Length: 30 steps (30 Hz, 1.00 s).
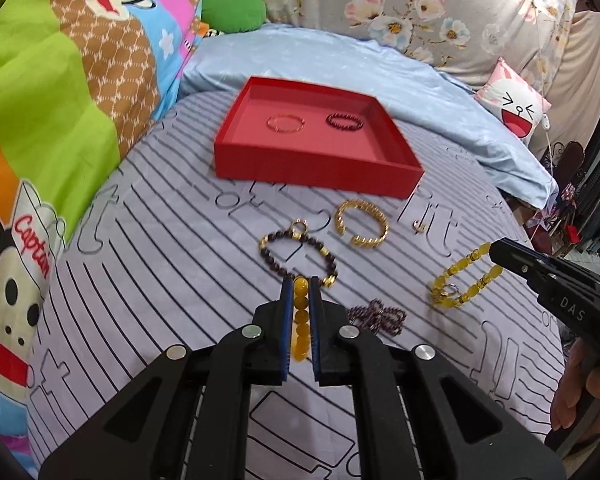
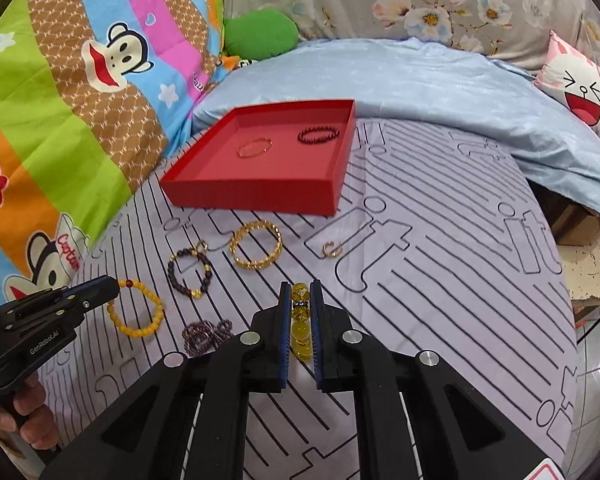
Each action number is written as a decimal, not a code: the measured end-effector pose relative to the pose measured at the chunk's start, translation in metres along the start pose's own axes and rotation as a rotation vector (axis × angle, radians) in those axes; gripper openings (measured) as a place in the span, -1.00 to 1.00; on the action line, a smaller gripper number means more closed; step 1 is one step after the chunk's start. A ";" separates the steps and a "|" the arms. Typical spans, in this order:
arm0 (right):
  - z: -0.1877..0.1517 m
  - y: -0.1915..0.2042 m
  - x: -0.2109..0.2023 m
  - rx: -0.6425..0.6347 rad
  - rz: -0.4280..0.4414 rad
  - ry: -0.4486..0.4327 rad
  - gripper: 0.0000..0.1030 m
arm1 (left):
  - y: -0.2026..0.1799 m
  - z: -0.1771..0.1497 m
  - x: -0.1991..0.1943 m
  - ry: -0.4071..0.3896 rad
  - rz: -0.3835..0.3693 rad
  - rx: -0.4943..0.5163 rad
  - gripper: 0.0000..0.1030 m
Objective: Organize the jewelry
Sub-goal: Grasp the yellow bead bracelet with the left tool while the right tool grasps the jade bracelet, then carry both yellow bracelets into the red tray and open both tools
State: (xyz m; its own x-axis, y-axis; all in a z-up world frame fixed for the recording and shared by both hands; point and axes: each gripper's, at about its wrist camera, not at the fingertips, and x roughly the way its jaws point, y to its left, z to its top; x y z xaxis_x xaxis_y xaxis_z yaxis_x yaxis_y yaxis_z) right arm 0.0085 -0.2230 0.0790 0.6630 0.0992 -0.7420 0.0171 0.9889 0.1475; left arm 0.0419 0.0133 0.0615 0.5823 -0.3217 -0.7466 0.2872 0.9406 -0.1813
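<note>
bedsheet [image 2: 440, 280] bare beside red tray [image 2: 256, 200]

The tray [image 1: 316, 170] is red inside and out, holding a pinkish thin bangle [image 1: 285, 123] and a dark maroon beaded bracelet [image 1: 344, 121]. In front of the tray, the bedsheet [image 1: 160, 248] is lilac with black stripes (plus outlined letters). The twisted cuff [image 1: 362, 224] is gold; the amber bracelet [image 2: 136, 308] opaque yellow.
</note>
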 end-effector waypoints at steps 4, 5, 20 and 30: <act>0.010 0.000 -0.009 0.000 0.001 -0.029 -0.84 | -0.003 0.012 -0.007 -0.019 -0.006 0.014 -0.86; 0.012 0.000 -0.011 0.001 0.001 -0.034 -0.83 | -0.004 0.015 -0.008 -0.025 -0.007 0.018 -0.86; 0.086 0.011 -0.002 -0.061 0.017 -0.125 -0.83 | -0.020 0.098 -0.006 -0.140 -0.031 0.098 -0.86; 0.157 0.021 0.053 -0.064 0.098 -0.112 -0.83 | -0.025 0.173 0.028 -0.188 -0.103 0.098 -0.86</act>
State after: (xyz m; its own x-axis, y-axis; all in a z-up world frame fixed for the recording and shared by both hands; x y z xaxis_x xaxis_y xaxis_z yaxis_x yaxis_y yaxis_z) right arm 0.1616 -0.2141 0.1453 0.7387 0.1860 -0.6478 -0.0968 0.9805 0.1711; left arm 0.1828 -0.0384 0.1558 0.6750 -0.4390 -0.5930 0.4199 0.8895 -0.1804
